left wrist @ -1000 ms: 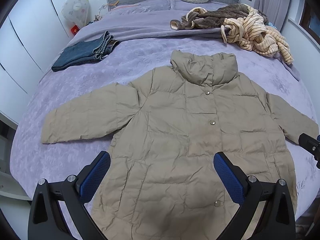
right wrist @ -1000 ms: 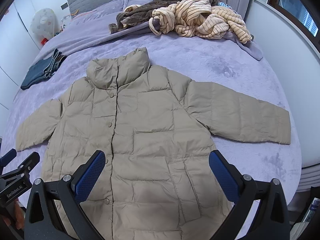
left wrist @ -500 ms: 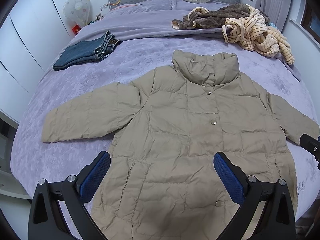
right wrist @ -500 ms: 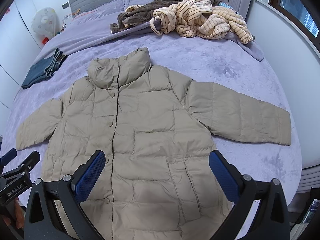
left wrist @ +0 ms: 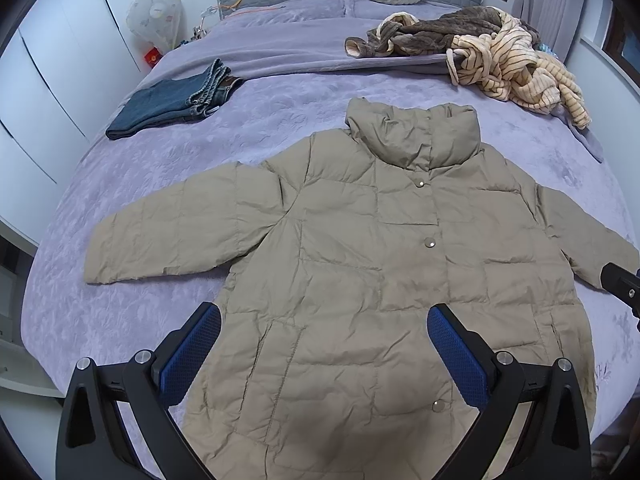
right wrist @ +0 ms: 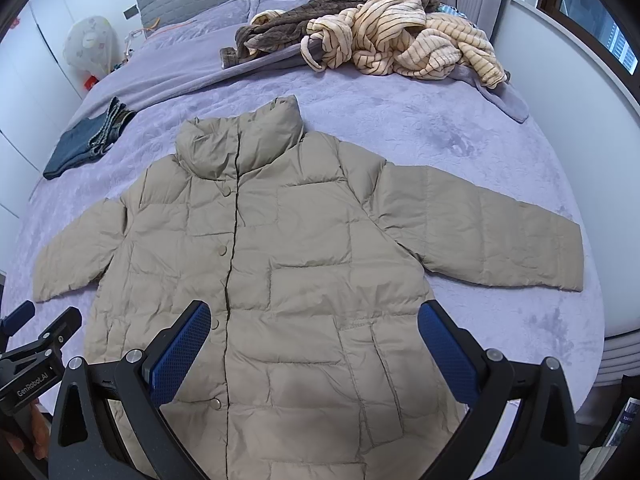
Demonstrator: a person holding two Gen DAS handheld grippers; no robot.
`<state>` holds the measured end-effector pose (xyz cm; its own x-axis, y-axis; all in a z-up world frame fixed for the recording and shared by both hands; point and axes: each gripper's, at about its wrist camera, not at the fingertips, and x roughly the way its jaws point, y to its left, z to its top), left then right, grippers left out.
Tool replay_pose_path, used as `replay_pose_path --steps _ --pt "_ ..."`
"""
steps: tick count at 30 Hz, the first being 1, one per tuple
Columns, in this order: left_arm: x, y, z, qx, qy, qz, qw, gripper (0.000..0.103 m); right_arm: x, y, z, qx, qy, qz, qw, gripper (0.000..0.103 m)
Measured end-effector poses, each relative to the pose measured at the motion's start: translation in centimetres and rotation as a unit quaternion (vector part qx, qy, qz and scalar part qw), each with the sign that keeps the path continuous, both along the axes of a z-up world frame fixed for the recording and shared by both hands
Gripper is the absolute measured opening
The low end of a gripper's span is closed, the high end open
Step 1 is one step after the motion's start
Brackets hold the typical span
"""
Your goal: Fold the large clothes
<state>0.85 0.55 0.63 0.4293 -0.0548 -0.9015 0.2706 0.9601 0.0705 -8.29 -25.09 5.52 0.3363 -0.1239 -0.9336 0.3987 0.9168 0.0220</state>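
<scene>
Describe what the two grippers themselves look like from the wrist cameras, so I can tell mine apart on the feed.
Both look alike. The left gripper and right gripper each have black angular frames with triangular cut-outs, silver round bolts at the joints, and blue dimpled pads lining the fingers. In the right wrist view, the left gripper's black body carries white "GenRobot.AI" lettering.

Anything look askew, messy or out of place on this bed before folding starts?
The beige quilted puffer jacket lies flat, sleeves spread. Odd spot: a crumpled heap of cream striped and brown fleece garments near the headboard, unfolded, unlike the folded blue jeans.
</scene>
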Motion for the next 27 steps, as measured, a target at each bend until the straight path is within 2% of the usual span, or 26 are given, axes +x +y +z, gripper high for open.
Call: replay_pose_path --steps 27 --pt "0.21 0.26 -0.2 0.001 0.002 0.003 1.0 0.103 0.14 0.18 -0.04 0.0 0.0 -0.001 1.0 0.103"
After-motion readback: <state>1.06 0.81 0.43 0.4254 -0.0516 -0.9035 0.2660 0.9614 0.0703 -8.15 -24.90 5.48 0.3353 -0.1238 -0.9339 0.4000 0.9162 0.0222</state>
